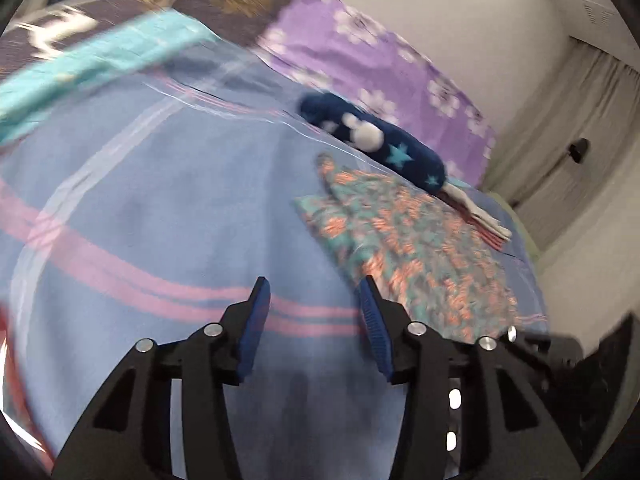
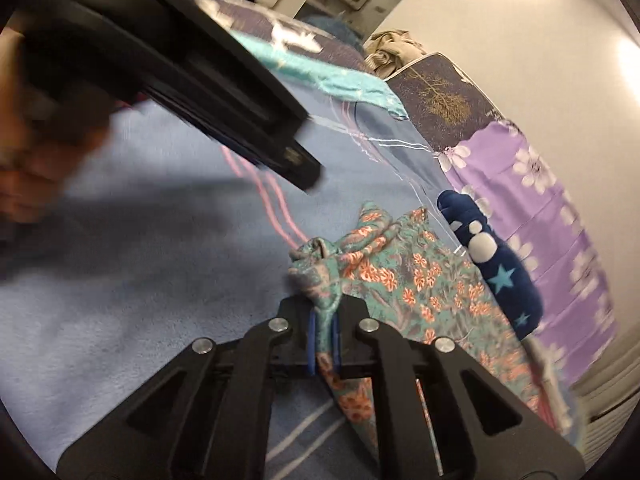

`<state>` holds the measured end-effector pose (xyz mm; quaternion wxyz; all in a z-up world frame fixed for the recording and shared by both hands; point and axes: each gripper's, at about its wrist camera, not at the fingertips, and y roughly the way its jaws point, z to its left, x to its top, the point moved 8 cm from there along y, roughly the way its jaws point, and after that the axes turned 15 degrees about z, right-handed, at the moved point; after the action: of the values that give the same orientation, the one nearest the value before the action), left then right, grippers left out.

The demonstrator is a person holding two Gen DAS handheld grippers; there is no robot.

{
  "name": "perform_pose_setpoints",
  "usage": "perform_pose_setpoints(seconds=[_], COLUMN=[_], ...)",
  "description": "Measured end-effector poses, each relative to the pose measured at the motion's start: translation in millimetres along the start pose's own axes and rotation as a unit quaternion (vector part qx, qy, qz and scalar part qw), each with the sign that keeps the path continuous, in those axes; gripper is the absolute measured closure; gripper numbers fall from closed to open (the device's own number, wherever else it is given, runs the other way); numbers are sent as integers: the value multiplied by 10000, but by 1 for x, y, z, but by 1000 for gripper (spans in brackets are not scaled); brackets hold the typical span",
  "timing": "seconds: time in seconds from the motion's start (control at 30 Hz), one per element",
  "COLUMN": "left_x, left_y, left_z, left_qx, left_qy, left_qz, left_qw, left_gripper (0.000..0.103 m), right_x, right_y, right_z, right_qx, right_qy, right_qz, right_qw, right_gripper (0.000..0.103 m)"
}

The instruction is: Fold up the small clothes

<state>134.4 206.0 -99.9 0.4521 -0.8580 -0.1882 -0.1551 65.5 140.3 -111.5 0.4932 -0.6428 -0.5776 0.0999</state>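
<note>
A teal garment with orange flowers (image 1: 404, 240) lies on the blue striped bedsheet (image 1: 160, 220), to the right of my left gripper (image 1: 314, 292). The left gripper is open and empty, with its blue pads (image 1: 256, 320) above bare sheet. In the right wrist view my right gripper (image 2: 324, 320) is shut on a bunched edge of the floral garment (image 2: 400, 276), which hangs between the blue pads. The left gripper's black body (image 2: 192, 80) and the hand that holds it cross the upper left of that view.
A navy soft item with stars and white dots (image 1: 376, 140) lies beyond the floral garment, also in the right wrist view (image 2: 496, 264). A purple flowered pillow (image 1: 380, 64), a dark pillow (image 2: 440, 96) and a turquoise cloth (image 1: 92, 68) lie along the far side. The wall and curtain are on the right.
</note>
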Motion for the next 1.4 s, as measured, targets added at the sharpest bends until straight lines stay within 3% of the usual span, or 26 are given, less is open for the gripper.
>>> perform_pose_setpoints(seconds=[0.07, 0.17, 0.2, 0.23, 0.3, 0.37, 0.4, 0.43, 0.5, 0.57, 0.6, 0.63, 0.67, 0.77, 0.9, 0.97, 1.03, 1.2, 1.23, 1.3, 1.33, 1.4], left_x=[22, 47, 53, 61, 75, 85, 86, 87, 84, 76, 72, 69, 65, 57, 45, 40, 43, 62, 66, 74, 77, 84], left_y=[29, 74, 79, 82, 78, 56, 53, 55, 61, 66, 66, 66, 64, 57, 65, 80, 85, 94, 96, 103, 107, 115], left_z=[-1, 0, -1, -2, -12, -32, -33, -27, -10, 5, 10, 12, 14, 5, -12, -17, -23, -21, -21, -21, -20, -15], left_qx=[-322, -811, -817, -838, -1167, -1008, -836, -509, -205, -277, -365, -434, -477, -705, -1010, -953, -863, -935, -915, -700, -619, -784], left_qy=[-71, -393, -412, -422, -486, 57, 129, 91, -153, -430, -529, -611, -673, -454, -174, -65, 139, 11, -7, 72, 77, -118], left_qz=[359, 769, 690, 621, 444, -94, -172, -212, -165, -58, -17, 46, 124, 198, 507, 682, 621, 653, 644, 586, 611, 620], left_qw=[9988, 9930, 9934, 9936, 9910, 9949, 9963, 9984, 9995, 9987, 9979, 9972, 9965, 9963, 9934, 9931, 9942, 9935, 9937, 9958, 9962, 9949], left_gripper=[48, 50, 61, 99, 98, 100, 100, 100, 101, 100, 98, 87, 67, 50, 39, 33, 28, 28, 30, 53, 71, 81], right_x=[-2, -1, -1, -1, 1, 3, 2, 1, -5, -8, -9, -11, -12, -23, -43, -47, -45, -27, -24, -21, -20, -18], right_y=[4, 5, 4, 3, -4, -9, -7, -2, 9, 6, -1, -9, -13, -23, -12, 0, 1, 15, 17, 21, 23, 26], right_z=[-2, 1, 2, 2, -1, -6, -5, -4, 3, 5, 6, 6, 5, 0, -7, -6, -3, 0, -1, -1, -3, -5], right_qx=[126, 30, 15, 51, 248, 384, 497, 583, 747, 746, 779, 775, 732, 501, 467, 520, 405, -92, -182, -202, -172, -135], right_qy=[23, -22, -9, 42, 278, 447, 438, 425, 408, 378, 350, 337, 328, 240, 449, 540, 550, 385, 416, 449, 504, 552], right_qz=[84, 72, 66, 66, 19, -63, -37, 34, 256, 214, 111, 6, -42, -18, 449, 683, 688, 692, 708, 720, 722, 712], right_qw=[9999, 10000, 10000, 10000, 9993, 9982, 9978, 9974, 9960, 9963, 9963, 9964, 9968, 9985, 9969, 9948, 9953, 9968, 9965, 9962, 9960, 9958], right_gripper=[98, 98, 98, 97, 97, 97, 97, 97, 96, 90, 83, 76, 64, 59, 54, 54, 52, 43, 41, 39, 39, 41])
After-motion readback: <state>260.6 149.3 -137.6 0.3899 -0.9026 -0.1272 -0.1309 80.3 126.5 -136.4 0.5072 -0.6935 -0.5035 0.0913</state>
